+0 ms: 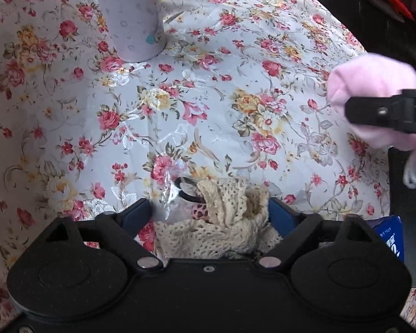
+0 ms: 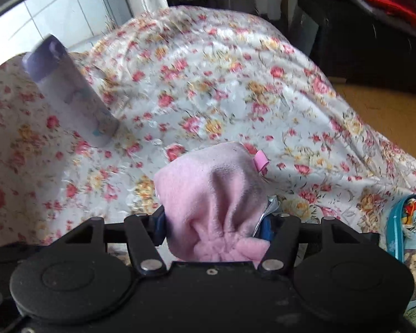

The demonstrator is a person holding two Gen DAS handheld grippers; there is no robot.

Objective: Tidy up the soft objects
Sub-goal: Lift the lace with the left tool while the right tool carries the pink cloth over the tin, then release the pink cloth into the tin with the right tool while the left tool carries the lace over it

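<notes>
Left gripper: closed around a bunched cream crocheted lace cloth, low over the glossy floral tablecloth.
Right gripper: a soft pink fleece pouch was pinched at its gathered neck.
Beyond: a pale lilac cylindrical tube was stood upright.
</notes>
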